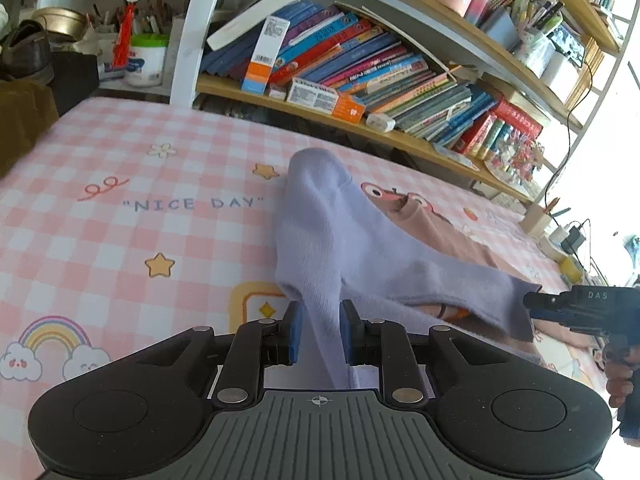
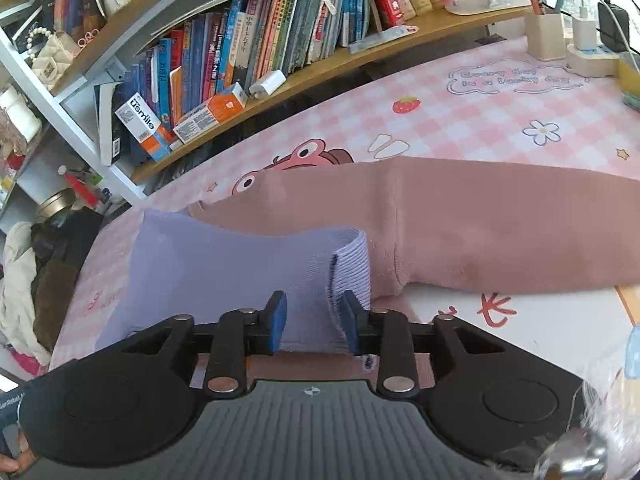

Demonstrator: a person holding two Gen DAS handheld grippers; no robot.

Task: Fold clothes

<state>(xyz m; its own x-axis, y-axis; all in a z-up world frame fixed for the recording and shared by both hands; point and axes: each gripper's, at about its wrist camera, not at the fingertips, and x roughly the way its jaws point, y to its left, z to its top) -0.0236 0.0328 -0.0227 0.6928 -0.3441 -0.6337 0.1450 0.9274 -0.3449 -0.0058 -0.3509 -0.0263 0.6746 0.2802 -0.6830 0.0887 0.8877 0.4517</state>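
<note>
A lilac sock (image 1: 332,236) is lifted off the pink checked mat (image 1: 120,216). My left gripper (image 1: 320,334) holds one end of it between its blue pads. In the left wrist view my right gripper (image 1: 532,304) pinches the sock's cuff end at the far right. In the right wrist view the right gripper (image 2: 312,322) has the ribbed cuff of the sock (image 2: 224,276) between its pads, with a gap beside the fabric. A pink-brown garment (image 2: 480,232) lies flat on the mat behind and under the sock.
A bookshelf (image 1: 360,68) full of books runs along the mat's far edge. A pen holder (image 2: 546,38) and a power strip with chargers (image 2: 588,52) stand at the far right. Clothes (image 2: 24,280) are piled off the mat's left end.
</note>
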